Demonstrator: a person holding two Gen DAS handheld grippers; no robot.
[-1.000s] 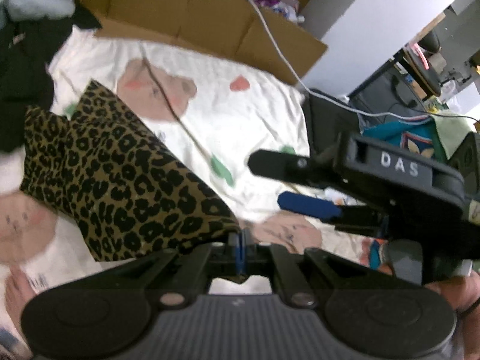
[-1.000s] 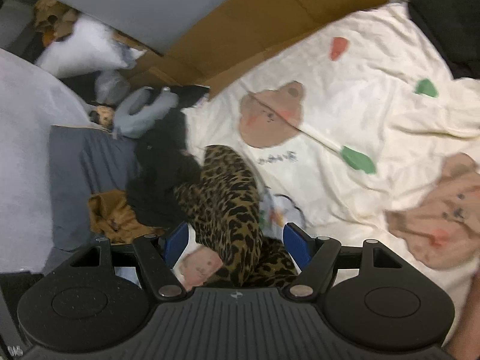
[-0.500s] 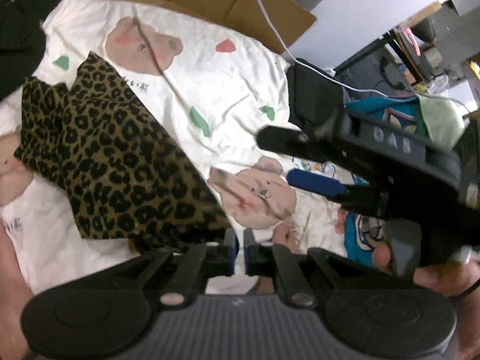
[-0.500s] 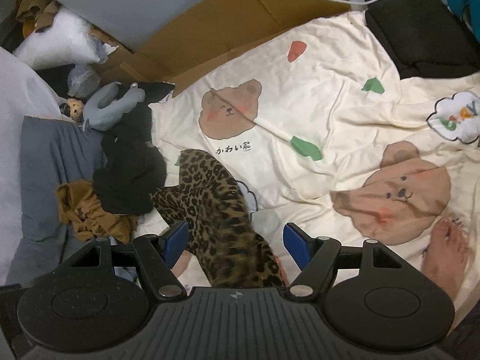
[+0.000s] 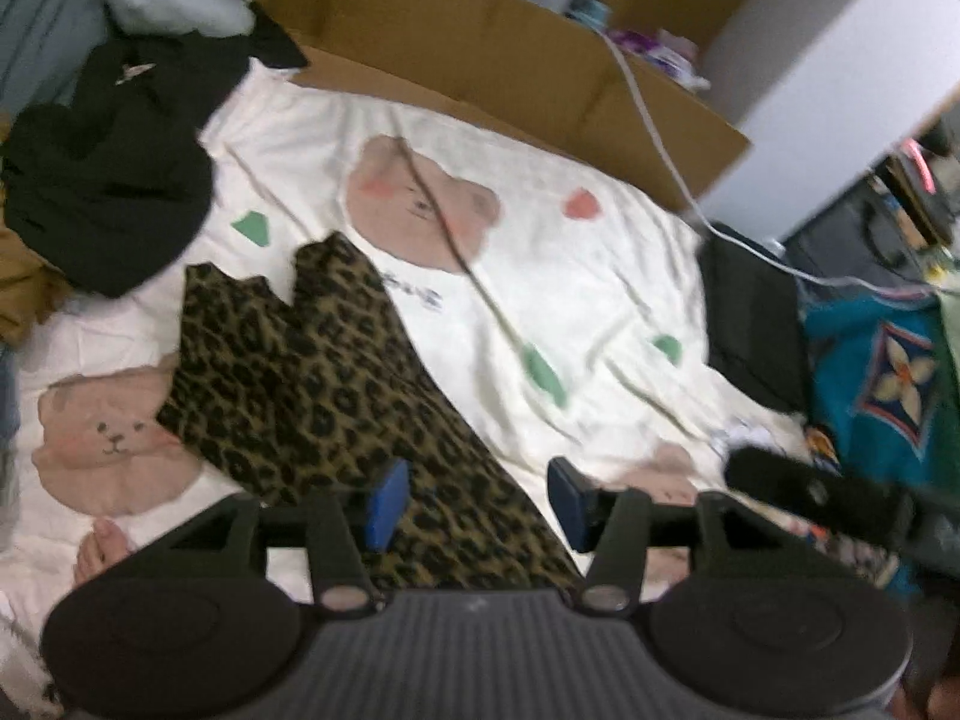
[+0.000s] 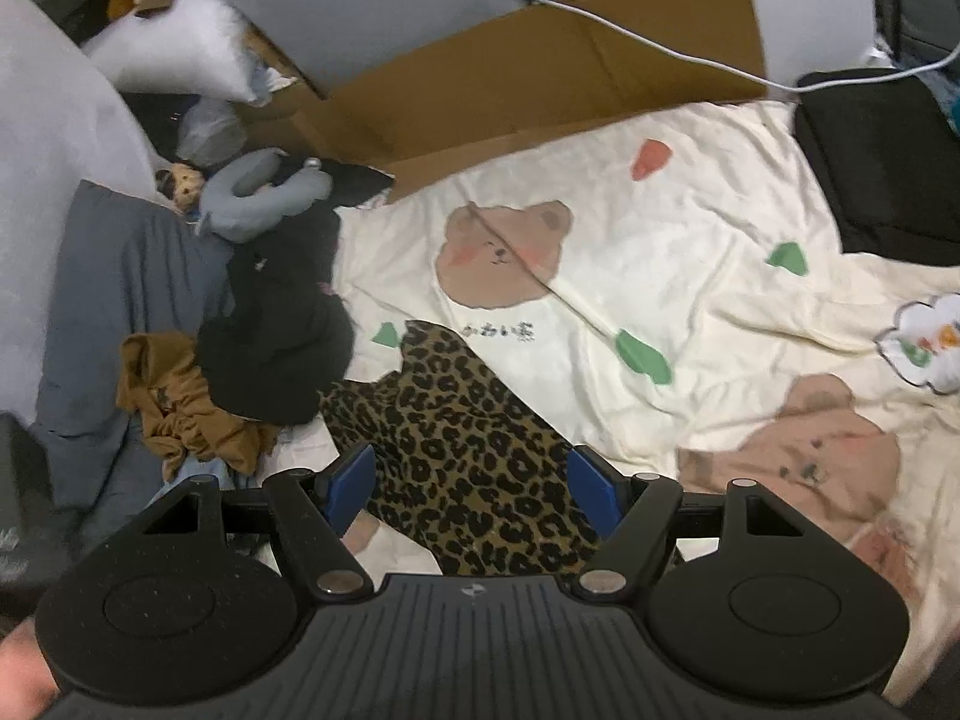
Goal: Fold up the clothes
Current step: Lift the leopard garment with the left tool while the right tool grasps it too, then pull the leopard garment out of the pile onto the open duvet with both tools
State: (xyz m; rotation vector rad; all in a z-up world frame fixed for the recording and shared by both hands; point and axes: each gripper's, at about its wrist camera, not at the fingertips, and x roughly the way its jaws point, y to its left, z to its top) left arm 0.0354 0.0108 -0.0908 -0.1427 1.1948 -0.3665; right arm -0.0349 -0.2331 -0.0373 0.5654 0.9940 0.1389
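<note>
A leopard-print garment (image 5: 312, 384) lies spread on a cream bear-print blanket (image 5: 570, 300), running from mid-left toward the camera. My left gripper (image 5: 477, 504) is open, its blue pads apart above the garment's near end, holding nothing. In the right wrist view the same garment (image 6: 468, 450) lies between and beyond my right gripper's blue pads. My right gripper (image 6: 471, 489) is open and empty above it. Part of the right gripper's black body (image 5: 810, 498) shows at the lower right of the left wrist view.
A black clothes pile (image 6: 282, 324) and a brown garment (image 6: 180, 408) lie left of the blanket. A grey plush toy (image 6: 264, 192) and flattened cardboard (image 6: 540, 78) lie behind. A black bag (image 6: 882, 162) sits at the right, with a white cable (image 6: 660, 48). A bare foot (image 5: 105, 546) shows near left.
My left gripper, shut on the leopard garment's edge before, has opened and let it go. The garment now lies flat on the blanket. Both grippers have drawn back and higher.
</note>
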